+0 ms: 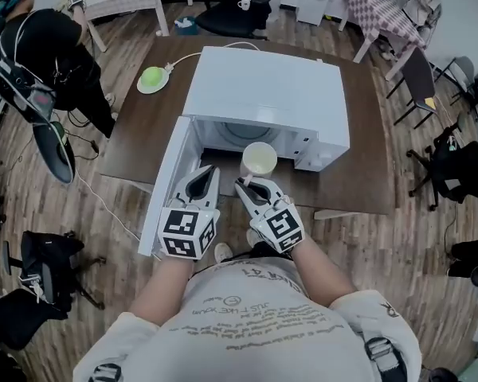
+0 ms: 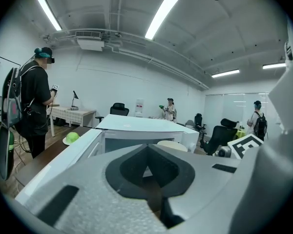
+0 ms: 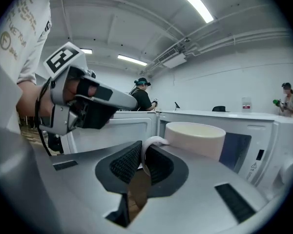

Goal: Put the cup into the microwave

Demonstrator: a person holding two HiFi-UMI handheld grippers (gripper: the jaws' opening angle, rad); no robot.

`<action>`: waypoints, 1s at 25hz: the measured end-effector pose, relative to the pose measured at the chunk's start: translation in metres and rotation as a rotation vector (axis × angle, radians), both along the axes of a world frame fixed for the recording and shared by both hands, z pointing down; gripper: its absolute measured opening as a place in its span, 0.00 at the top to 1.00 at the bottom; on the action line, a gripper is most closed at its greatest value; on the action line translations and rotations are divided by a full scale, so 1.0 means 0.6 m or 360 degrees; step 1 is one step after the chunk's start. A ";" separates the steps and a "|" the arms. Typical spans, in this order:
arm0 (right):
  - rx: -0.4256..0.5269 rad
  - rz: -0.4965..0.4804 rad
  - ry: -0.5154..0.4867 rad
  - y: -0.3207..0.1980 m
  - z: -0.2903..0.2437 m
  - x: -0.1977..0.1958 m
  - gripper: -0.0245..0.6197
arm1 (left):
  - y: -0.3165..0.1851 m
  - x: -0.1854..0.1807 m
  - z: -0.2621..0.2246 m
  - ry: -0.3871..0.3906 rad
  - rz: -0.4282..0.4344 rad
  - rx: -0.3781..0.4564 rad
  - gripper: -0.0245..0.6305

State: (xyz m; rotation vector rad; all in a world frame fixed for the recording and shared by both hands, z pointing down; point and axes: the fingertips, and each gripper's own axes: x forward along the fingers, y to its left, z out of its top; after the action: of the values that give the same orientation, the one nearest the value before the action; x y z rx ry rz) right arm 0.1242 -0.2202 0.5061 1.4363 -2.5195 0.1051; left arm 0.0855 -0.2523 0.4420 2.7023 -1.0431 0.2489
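Cup is hanging at the mouth of the microwave, off the table, not inside yet. Right gripper is pinching it by the handle: jaws nearly together, handle loop clamped between the pads. Cup body is sticking out past the fingertips on the far side, upright, rim up.

So the cup is sitting dead ahead of the right gripper, along its pointing line, and the cavity is lying straight beyond the cup. That's the relation that matters: gripper, cup and opening are lining up in one row, so a straight push forward is looking like the next move, my read. In the head view the cup is riding right at the front edge of the opening. Can't tell whether its base is clearing the cavity floor.

Door is standing swung open on the left, out of the cup's path. Left gripper is hovering just beside the door's inner face, jaws together, holding nothing; its own view is showing only bare pads meeting. It's near the cup too, but the right one is doing the carrying.

Risk, as I'm judging it: handle-only grip, so the cup could swing or tip if the rim clips the top of the opening.
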 end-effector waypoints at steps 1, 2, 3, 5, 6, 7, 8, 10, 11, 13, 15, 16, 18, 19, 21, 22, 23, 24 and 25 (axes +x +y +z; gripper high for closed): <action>0.0009 -0.0009 0.0049 -0.007 0.013 0.002 0.91 | -0.003 -0.003 0.000 -0.0003 -0.0023 0.0001 0.94; 0.0019 -0.0020 0.0101 -0.014 0.026 0.002 0.91 | -0.005 -0.005 0.000 -0.0008 -0.0045 0.0004 0.94; 0.0021 -0.0032 0.0130 -0.020 0.039 0.003 0.91 | -0.007 -0.007 0.001 -0.0015 -0.0067 0.0007 0.94; 0.0000 -0.0046 0.0121 -0.032 0.058 0.007 0.91 | -0.010 -0.008 0.001 -0.0025 -0.0111 0.0012 0.94; -0.0011 -0.0045 0.0112 -0.039 0.065 0.011 0.91 | -0.012 -0.008 0.001 -0.0030 -0.0130 0.0015 0.94; -0.0021 -0.0043 0.0105 -0.046 0.072 0.014 0.91 | -0.013 -0.009 0.001 -0.0038 -0.0146 0.0020 0.94; -0.0032 -0.0043 0.0098 -0.053 0.079 0.018 0.91 | -0.015 -0.009 0.001 -0.0050 -0.0161 0.0026 0.94; -0.0058 -0.0050 0.0087 -0.071 0.090 0.023 0.91 | -0.019 -0.012 0.002 -0.0077 -0.0196 0.0036 0.94; -0.0069 -0.0054 0.0083 -0.081 0.095 0.025 0.91 | -0.022 -0.015 0.004 -0.0086 -0.0218 0.0031 0.94; -0.0087 -0.0058 0.0079 -0.100 0.103 0.028 0.91 | -0.026 -0.024 0.010 -0.0090 -0.0266 -0.0004 0.94; -0.0098 -0.0056 0.0079 -0.119 0.109 0.033 0.91 | -0.028 -0.033 0.014 -0.0083 -0.0314 -0.0035 0.94; -0.0098 -0.0053 0.0082 -0.129 0.110 0.036 0.91 | -0.029 -0.038 0.015 -0.0083 -0.0336 -0.0042 0.94; -0.0095 -0.0045 0.0101 -0.153 0.112 0.042 0.91 | -0.033 -0.046 0.016 -0.0090 -0.0376 -0.0046 0.94; -0.0095 -0.0045 0.0107 -0.165 0.114 0.044 0.91 | -0.034 -0.051 0.017 -0.0095 -0.0393 -0.0047 0.94; -0.0099 -0.0047 0.0100 -0.189 0.123 0.047 0.91 | -0.037 -0.060 0.018 -0.0108 -0.0425 -0.0051 0.94; -0.0103 -0.0045 0.0095 -0.202 0.129 0.049 0.91 | -0.038 -0.065 0.018 -0.0114 -0.0443 -0.0053 0.94; -0.0106 -0.0042 0.0096 -0.214 0.135 0.051 0.90 | -0.040 -0.071 0.019 -0.0119 -0.0462 -0.0056 0.94; -0.0111 -0.0039 0.0102 -0.224 0.140 0.053 0.91 | -0.041 -0.077 0.019 -0.0123 -0.0481 -0.0059 0.94; -0.0118 -0.0037 0.0110 -0.232 0.146 0.055 0.90 | -0.041 -0.083 0.020 -0.0126 -0.0499 -0.0063 0.94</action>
State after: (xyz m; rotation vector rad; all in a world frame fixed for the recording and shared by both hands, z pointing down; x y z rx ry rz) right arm 0.1570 -0.3594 0.5936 1.3587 -2.4494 0.1413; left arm 0.0355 -0.2769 0.4540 2.4645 -1.4467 0.3168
